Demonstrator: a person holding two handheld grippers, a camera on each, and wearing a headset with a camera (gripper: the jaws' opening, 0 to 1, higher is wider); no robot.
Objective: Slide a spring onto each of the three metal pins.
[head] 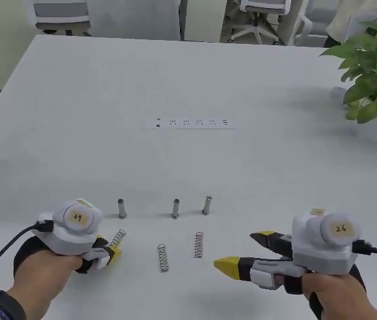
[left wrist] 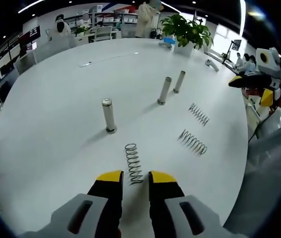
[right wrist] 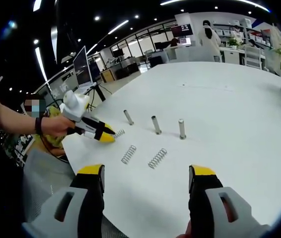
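the left gripper [left wrist: 136, 177] lay low on the white table [head: 255, 153], jaws a narrow gap apart. the left gripper view made this plain: the near end of the left spring [left wrist: 133, 162] sat between the yellow tips with a little room on either side, so nothing was pinched. in the head view that gap was too small to judge. there the left spring [head: 118, 238] lay just beside the gripper's tip.

the right gripper [right wrist: 147, 171] was spread wide and held nothing, well apart from the parts.

the left pin [head: 122, 208], middle pin [head: 175, 208] and right pin [head: 206, 205] stood upright in a row, all bare. the middle spring [head: 163, 257] and right spring [head: 198, 244] lay flat in front of them.

the head view added a power strip [head: 190, 123] and a plant [head: 375, 67] further back.
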